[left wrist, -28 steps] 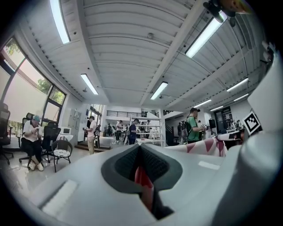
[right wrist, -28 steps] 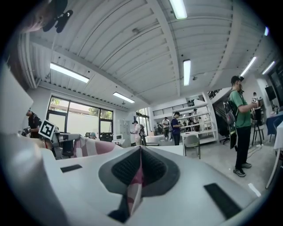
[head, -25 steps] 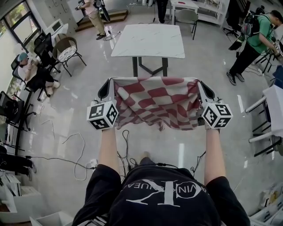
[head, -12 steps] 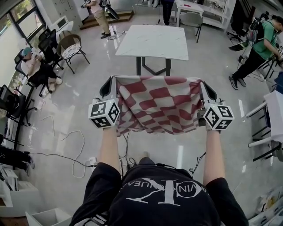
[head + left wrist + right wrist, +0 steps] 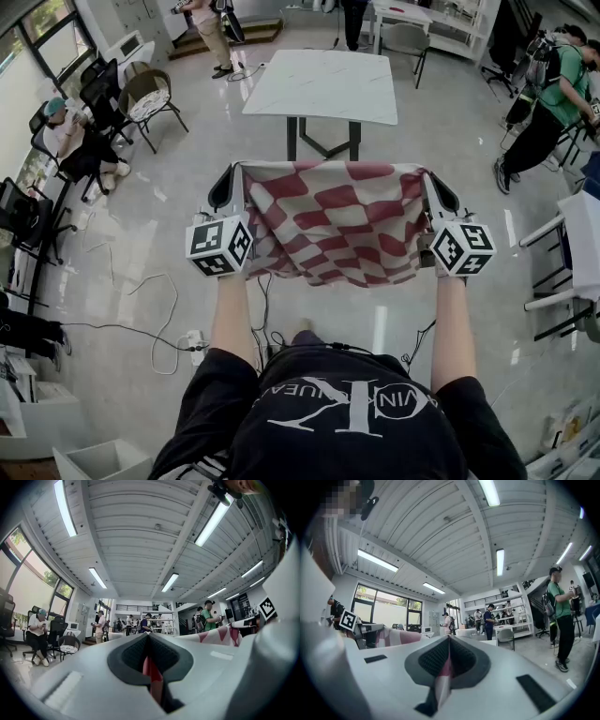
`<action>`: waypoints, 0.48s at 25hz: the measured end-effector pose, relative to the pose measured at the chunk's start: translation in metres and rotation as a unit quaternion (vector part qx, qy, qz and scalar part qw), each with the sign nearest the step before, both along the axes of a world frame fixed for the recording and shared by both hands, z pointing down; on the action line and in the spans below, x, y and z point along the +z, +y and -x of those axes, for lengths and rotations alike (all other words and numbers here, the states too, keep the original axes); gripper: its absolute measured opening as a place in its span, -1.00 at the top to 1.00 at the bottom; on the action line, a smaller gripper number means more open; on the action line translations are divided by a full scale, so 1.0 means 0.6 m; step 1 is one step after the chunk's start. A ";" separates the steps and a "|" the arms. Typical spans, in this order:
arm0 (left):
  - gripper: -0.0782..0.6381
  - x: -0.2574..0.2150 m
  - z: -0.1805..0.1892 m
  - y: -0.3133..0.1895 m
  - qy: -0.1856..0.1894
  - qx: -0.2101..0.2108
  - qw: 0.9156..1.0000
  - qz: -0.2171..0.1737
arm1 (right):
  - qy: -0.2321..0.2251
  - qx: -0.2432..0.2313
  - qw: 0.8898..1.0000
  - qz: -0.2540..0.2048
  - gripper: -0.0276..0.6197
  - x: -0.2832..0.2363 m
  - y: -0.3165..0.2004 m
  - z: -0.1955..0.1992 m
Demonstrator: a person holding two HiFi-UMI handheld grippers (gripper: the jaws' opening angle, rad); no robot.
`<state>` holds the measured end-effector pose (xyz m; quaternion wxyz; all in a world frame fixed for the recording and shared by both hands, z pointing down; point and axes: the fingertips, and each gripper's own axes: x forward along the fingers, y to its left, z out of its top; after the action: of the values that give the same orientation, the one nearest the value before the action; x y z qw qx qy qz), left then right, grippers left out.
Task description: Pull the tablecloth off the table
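One tablecloth point(image 5: 333, 220), checked in red and white with wavy, uneven squares, held up in mid-air as a wide, sagging band. Top edge pulled nearly straight from 9 o'clock to 3 o'clock. Lower edge loose and rippled, with folds bunching toward 6 o'clock. Thin, soft fabric, draping freely, well above the floor point(image 5: 159, 206) and apart from the counter point(image 5: 328, 84).

Two claws, both with smooth, pale grey bodies:
- At the cloth's 9 o'clock corner, the left claw point(image 5: 232, 178), jaws pressed together on a pinch of red-and-white fabric. Shown in the left gripper view as a narrow strip squeezed between dark ribbed pads point(image 5: 133, 654).
- At the 3 o'clock corner, the right claw point(image 5: 434, 180), likewise clamped tight on a fold of pink-and-white cloth. Shown in the right gripper view between its own dark textured pads point(image 5: 433, 657).

Two marker cubes point(image 5: 217, 246), one on each claw, white-faced with black square patterns. Two bare forearms point(image 5: 232, 314) behind them, reaching out from 6 o'clock.

One counter at 12 o'clock beyond the cloth: rectangular white top, faintly veined like marble, on dark legs. Glossy pale floor underneath, with thin cables point(image 5: 172, 314) trailing toward 7 o'clock.
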<state>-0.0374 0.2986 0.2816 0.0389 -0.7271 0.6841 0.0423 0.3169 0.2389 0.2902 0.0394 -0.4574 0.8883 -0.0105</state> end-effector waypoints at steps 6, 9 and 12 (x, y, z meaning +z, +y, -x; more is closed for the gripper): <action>0.75 -0.004 -0.003 0.012 0.001 -0.004 1.000 -0.009 | -0.003 0.002 1.000 -0.007 0.87 -0.005 0.005 -0.003; 0.75 -0.006 -0.009 0.014 -0.004 -0.005 1.000 -0.011 | -0.003 0.005 1.000 -0.012 0.87 -0.006 0.007 -0.008; 0.75 -0.005 -0.009 0.018 -0.006 -0.007 1.000 -0.012 | -0.002 0.007 1.000 -0.014 0.87 -0.005 0.010 -0.008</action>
<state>-0.0320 0.3093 0.2783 0.0522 -0.7223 0.6880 0.0459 0.3217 0.2452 0.2875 0.0474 -0.4629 0.8852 0.0017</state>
